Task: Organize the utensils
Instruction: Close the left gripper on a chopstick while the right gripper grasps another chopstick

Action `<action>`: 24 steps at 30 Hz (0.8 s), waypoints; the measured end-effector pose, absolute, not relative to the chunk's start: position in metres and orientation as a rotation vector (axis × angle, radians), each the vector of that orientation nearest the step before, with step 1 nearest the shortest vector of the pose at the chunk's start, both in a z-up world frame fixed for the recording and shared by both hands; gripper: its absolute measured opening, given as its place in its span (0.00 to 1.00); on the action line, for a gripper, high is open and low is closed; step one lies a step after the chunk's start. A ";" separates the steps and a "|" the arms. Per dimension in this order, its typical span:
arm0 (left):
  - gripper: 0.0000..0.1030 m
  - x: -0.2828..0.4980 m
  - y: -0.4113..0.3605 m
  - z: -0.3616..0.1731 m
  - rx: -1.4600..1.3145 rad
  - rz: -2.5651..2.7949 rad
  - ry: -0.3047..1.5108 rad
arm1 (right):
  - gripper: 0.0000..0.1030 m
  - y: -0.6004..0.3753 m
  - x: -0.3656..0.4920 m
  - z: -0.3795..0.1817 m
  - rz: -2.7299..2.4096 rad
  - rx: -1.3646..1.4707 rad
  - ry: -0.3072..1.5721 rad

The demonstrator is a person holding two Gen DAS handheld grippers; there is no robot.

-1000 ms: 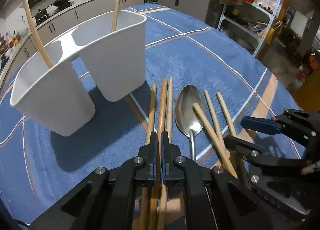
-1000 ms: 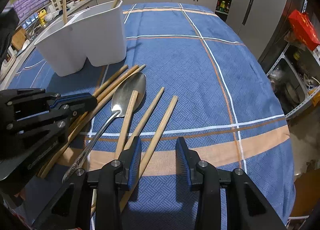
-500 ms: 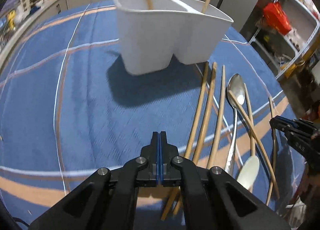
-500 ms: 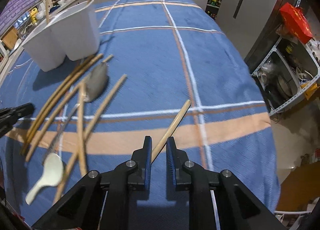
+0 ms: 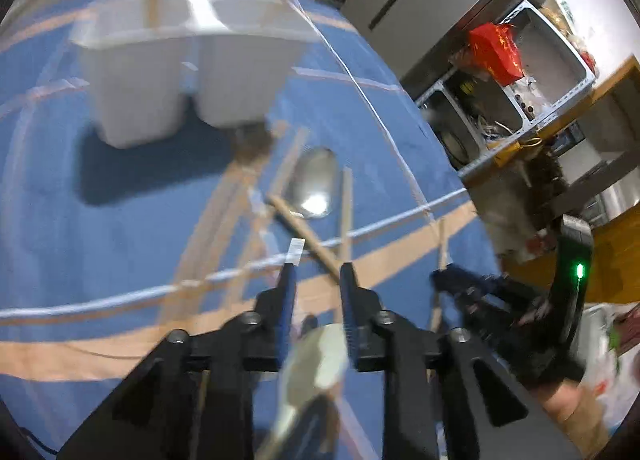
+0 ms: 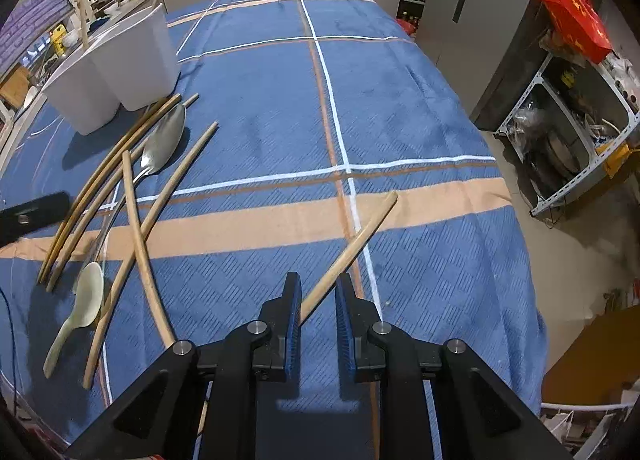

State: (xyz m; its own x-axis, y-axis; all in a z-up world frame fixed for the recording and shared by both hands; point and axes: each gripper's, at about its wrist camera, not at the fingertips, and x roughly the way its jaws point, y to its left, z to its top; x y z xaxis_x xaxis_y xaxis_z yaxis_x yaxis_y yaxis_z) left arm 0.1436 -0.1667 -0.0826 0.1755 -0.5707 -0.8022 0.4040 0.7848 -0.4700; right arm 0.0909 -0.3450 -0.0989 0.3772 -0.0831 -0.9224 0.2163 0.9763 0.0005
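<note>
Bare blue tablecloth (image 6: 420,108) right of the chopstick pile (image 6: 132,196); holder (image 6: 116,72) seemingly crowding its far end.

Right wrist view. Bench (image 6: 400,100) carries everything. Two-compartment holder (image 6: 120,72) stands at far left, one chopstick upright in each compartment. Just before it, a loose spread of chopsticks (image 6: 108,176) fans toward the near left edge, with the metal spoon (image 6: 164,140) lying among them, bowl toward the holder. Ceramic spoon (image 6: 80,304) lies at the near end of that spread. Single chopstick (image 6: 352,244) lies well apart to the right, its near end between the right gripper's (image 6: 317,292) fingers. Shelving rack (image 6: 568,132) stands off the bench, far right.
</note>
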 end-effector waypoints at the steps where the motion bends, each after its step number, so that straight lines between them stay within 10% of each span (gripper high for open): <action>1: 0.22 0.146 -0.179 -0.087 -0.163 -0.694 1.237 | 0.19 -0.345 0.089 -0.099 -0.192 0.132 1.167; 24: 0.05 0.145 -0.198 -0.084 -0.162 -0.656 1.207 | 0.08 -0.388 0.050 -0.100 -0.097 0.371 1.142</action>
State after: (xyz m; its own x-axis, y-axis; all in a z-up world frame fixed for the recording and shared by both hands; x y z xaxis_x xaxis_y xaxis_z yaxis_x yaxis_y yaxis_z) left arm 0.1451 -0.1976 -0.0837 0.1973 -0.5492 -0.8120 0.3825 0.8058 -0.4521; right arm 0.0502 -0.3882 -0.0996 0.4189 0.1120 -0.9011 0.2629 0.9349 0.2384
